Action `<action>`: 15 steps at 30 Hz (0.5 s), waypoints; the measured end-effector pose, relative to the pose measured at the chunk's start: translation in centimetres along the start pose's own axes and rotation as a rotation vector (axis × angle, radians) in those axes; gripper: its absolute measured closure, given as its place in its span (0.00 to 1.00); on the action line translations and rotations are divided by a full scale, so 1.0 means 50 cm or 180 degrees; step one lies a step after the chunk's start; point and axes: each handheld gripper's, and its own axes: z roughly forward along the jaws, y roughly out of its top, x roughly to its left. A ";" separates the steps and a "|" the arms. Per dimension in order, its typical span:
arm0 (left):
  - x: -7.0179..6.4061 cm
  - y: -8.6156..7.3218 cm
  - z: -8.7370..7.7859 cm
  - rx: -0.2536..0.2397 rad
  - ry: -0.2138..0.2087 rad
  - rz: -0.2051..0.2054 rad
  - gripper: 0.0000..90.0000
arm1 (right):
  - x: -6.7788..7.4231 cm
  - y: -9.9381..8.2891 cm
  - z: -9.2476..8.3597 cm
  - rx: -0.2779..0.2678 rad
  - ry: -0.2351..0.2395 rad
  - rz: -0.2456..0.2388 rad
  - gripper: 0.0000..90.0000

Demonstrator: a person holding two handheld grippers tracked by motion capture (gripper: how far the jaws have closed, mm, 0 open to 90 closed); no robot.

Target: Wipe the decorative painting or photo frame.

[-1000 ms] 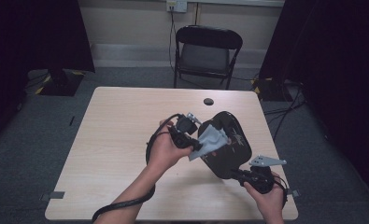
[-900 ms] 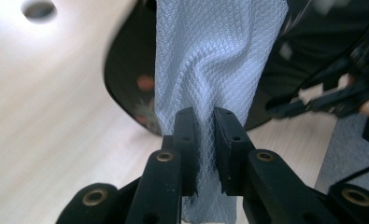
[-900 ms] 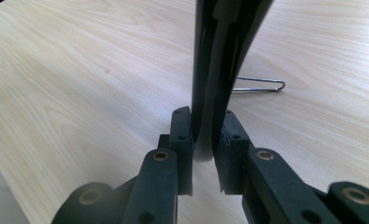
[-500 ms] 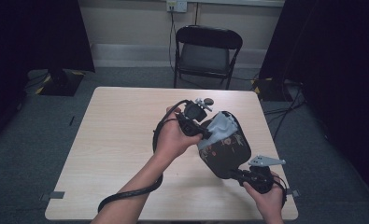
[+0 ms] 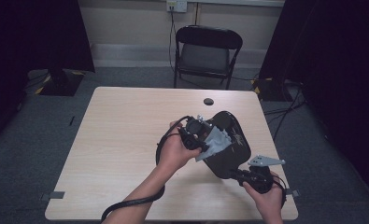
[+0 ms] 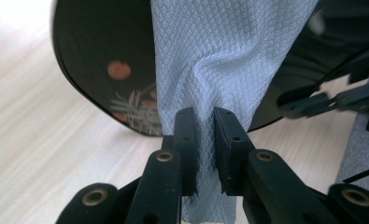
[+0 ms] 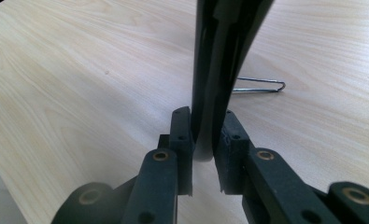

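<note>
The left gripper pinched a grey waffle-weave cloth against the glossy black lacquered tray; the right gripper clamped the tray's near rim

the tray is held tilted above the table, toward its four o'clock part. the cloth lies against the tray's face at its nine o'clock side, pinched in the left gripper. the right gripper clamps the tray's rim at six o'clock. a small disc rests on the table at the tray's eleven o'clock, near the far edge. the chair stands behind the table at twelve o'clock.
</note>
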 end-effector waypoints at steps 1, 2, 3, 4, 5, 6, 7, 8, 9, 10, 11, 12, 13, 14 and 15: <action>0.000 0.000 0.000 0.0000 0.0000 0.0000 0.89 | 0.000 0.000 0.000 0.0000 0.0000 0.0000 0.88; 0.003 -0.012 0.014 0.0049 0.0007 -0.0010 0.89 | 0.000 0.000 0.000 -0.0001 0.0002 0.0002 0.88; 0.004 -0.018 0.021 0.0085 0.0009 -0.0006 0.89 | 0.000 0.000 0.000 -0.0001 0.0001 0.0002 0.88; 0.004 -0.025 0.028 0.0086 -0.0005 -0.0046 0.89 | 0.000 0.000 0.000 0.0001 0.0001 0.0004 0.88; 0.005 -0.030 0.035 0.0102 0.0002 -0.0044 0.89 | 0.001 0.000 0.000 -0.0001 0.0001 0.0003 0.88; 0.005 -0.036 0.042 0.0119 0.0002 -0.0039 0.89 | 0.001 0.000 0.000 -0.0002 0.0001 0.0004 0.88; 0.006 -0.043 0.049 0.0126 0.0004 -0.0064 0.89 | 0.000 0.000 0.001 -0.0007 0.0004 0.0010 0.88; 0.006 -0.049 0.057 0.0138 -0.0006 -0.0087 0.89 | 0.000 -0.001 0.001 -0.0016 0.0005 0.0016 0.88; 0.007 -0.056 0.065 0.0176 -0.0002 -0.0078 0.89 | 0.000 -0.001 0.001 -0.0017 0.0007 0.0014 0.88; 0.006 -0.062 0.073 0.0195 0.0000 -0.0102 0.89 | -0.001 -0.001 0.001 -0.0016 0.0008 0.0012 0.88; 0.005 -0.069 0.081 0.0216 0.0001 -0.0129 0.89 | -0.001 -0.002 0.001 -0.0017 0.0010 0.0015 0.88; 0.006 -0.075 0.089 0.0246 -0.0017 -0.0114 0.89 | -0.001 -0.002 0.001 -0.0015 0.0009 0.0018 0.88; 0.005 -0.081 0.096 0.0277 -0.0016 -0.0131 0.89 | 0.000 -0.002 0.001 -0.0012 0.0009 0.0017 0.88; 0.005 -0.086 0.103 0.0301 -0.0017 -0.0126 0.89 | 0.000 -0.002 0.001 -0.0010 0.0009 0.0019 0.88; 0.004 -0.091 0.110 0.0322 -0.0019 -0.0143 0.89 | -0.001 -0.002 0.001 -0.0011 0.0009 0.0016 0.88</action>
